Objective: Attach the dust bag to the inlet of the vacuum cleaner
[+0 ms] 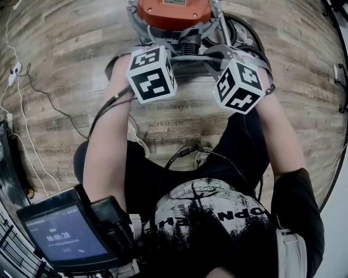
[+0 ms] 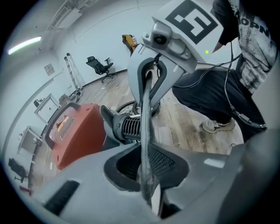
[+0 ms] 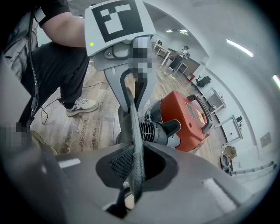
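The orange vacuum cleaner stands on the wood floor just beyond my two grippers. Its black ribbed inlet faces them. A strip of the grey dust bag is stretched taut between the grippers, above the inlet. My left gripper is shut on one end of that edge, my right gripper on the other. Each gripper sees the other opposite it, with the right gripper and the left gripper both pinching the fabric. In the head view the marker cubes hide the jaws.
A black hose coils beside the vacuum. Cables trail over the floor at the left. A tablet sits at the person's left hip. The person's shoes stand close behind the grippers. Office chairs and desks stand far off.
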`<action>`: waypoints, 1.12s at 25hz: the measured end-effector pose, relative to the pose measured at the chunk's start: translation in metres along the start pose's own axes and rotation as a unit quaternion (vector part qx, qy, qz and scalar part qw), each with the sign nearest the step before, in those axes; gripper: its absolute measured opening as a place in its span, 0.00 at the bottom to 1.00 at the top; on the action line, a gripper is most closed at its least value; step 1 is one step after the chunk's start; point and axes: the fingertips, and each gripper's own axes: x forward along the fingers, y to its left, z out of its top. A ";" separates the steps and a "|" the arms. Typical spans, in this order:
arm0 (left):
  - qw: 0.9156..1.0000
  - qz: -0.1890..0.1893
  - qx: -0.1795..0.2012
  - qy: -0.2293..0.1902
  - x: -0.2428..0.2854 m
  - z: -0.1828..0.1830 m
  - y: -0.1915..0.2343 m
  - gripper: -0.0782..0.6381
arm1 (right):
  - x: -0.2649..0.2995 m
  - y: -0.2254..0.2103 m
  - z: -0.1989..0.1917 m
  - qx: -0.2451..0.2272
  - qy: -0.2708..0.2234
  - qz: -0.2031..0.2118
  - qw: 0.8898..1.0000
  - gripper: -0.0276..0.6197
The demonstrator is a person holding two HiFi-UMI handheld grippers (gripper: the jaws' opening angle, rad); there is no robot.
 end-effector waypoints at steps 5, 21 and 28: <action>1.000 0.004 0.012 -0.004 -0.004 0.001 -0.001 0.16 | 0.003 0.003 -0.002 0.021 -0.001 0.006 1.000 0.09; 0.998 -0.032 -0.004 0.045 -0.003 -0.011 0.002 0.15 | 0.005 0.000 0.011 0.009 -0.010 0.009 1.000 0.08; 0.999 -0.007 -0.029 0.030 -0.001 -0.015 0.013 0.15 | 0.007 -0.004 0.011 0.025 -0.013 0.017 0.999 0.09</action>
